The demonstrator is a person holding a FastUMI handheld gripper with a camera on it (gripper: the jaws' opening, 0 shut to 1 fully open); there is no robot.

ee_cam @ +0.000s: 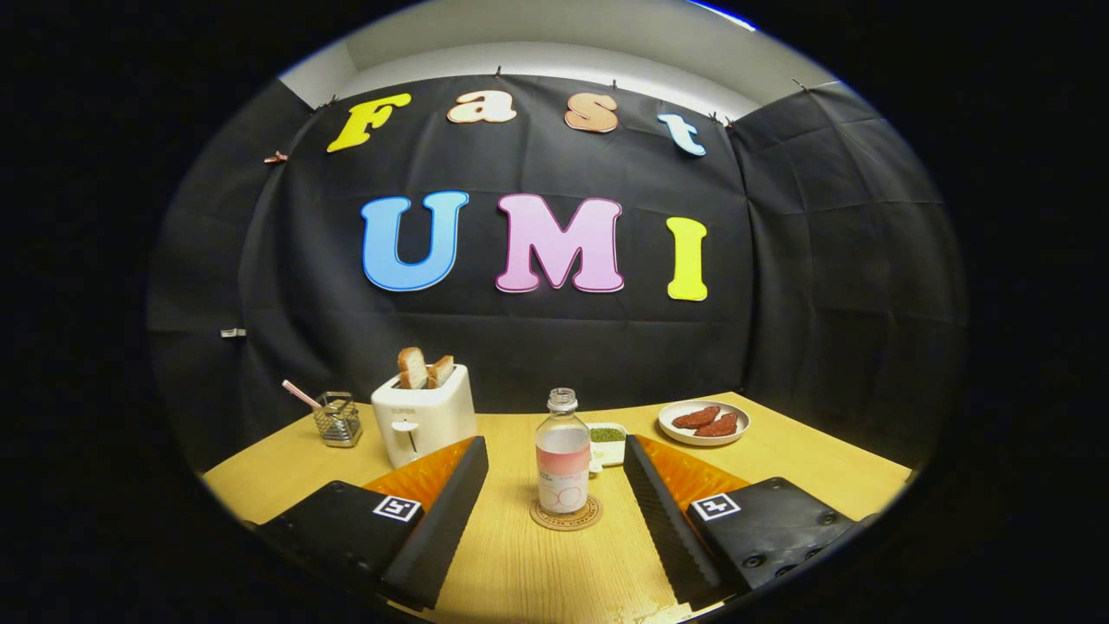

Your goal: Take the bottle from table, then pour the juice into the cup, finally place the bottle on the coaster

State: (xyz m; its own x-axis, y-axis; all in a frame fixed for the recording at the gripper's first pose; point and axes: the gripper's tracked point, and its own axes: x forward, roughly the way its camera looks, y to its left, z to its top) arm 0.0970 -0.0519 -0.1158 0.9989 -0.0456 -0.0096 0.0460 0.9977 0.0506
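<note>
The table (780,472) carries the bottle (562,459), upright on the coaster (566,516), just ahead of the gripper (554,472), whose fingers stand wide apart and hold nothing. Treat the bottle as rigid, smooth, uncapped and part-filled; grip mid-body and keep it vertical.

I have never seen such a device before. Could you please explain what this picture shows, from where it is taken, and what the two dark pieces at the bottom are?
The camera rides on a hand-held grasping tool and looks forward along it. The two dark pieces are its fingers; they stand apart, open, holding nothing. Between them, slightly ahead, an uncapped bottle with some pink drink stands upright on a round coaster on a wooden table. Just behind the bottle is a small white dish with something green. Further back are a white toaster with bread slices, a small wire basket, and a plate with brownish-red food.
</note>
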